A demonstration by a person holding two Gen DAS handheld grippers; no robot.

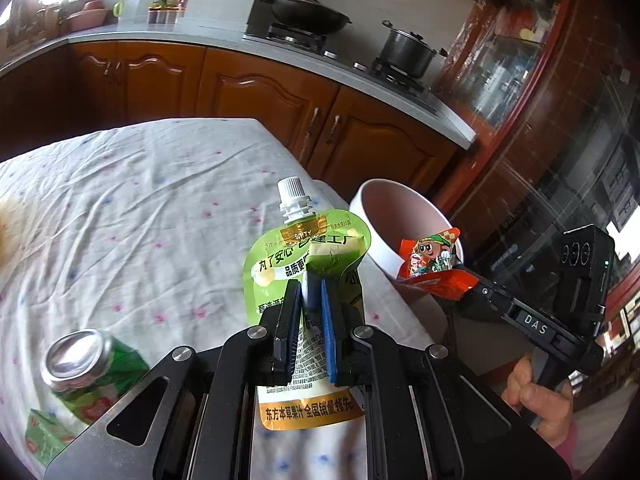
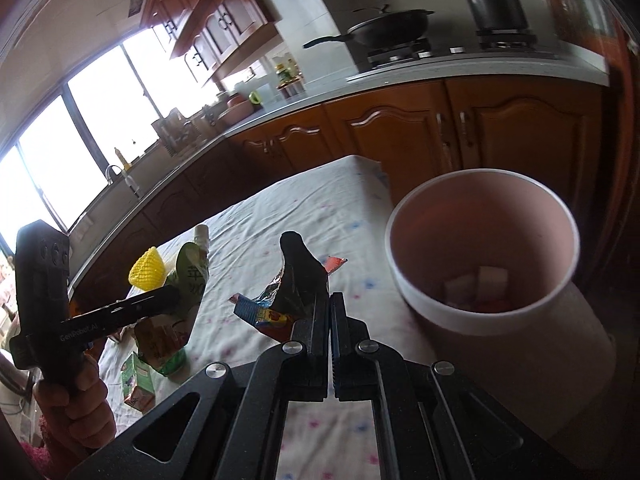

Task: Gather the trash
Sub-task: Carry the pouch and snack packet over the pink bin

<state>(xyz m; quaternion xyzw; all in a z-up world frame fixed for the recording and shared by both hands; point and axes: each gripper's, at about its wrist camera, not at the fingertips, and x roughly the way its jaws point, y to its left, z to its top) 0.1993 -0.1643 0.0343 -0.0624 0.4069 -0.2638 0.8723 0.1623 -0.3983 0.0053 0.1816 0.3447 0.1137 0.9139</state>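
Note:
My left gripper [image 1: 311,286] is shut on a green drink pouch [image 1: 298,252] with a white cap, held upright above the table. It also shows in the right wrist view [image 2: 192,276]. My right gripper [image 2: 329,300] is shut on an orange snack wrapper [image 2: 276,304], close beside the pink bin [image 2: 484,312]. In the left wrist view the wrapper [image 1: 432,264] hangs at the bin's rim [image 1: 384,248]. The bin holds a few white scraps at its bottom.
A green can [image 1: 88,368] and a small green carton [image 1: 44,436] lie on the flowered tablecloth [image 1: 140,208] at lower left. A yellow foam net [image 2: 147,270] sits behind the pouch. The kitchen counter with wok [image 1: 304,10] and pot [image 1: 406,50] stands behind the table.

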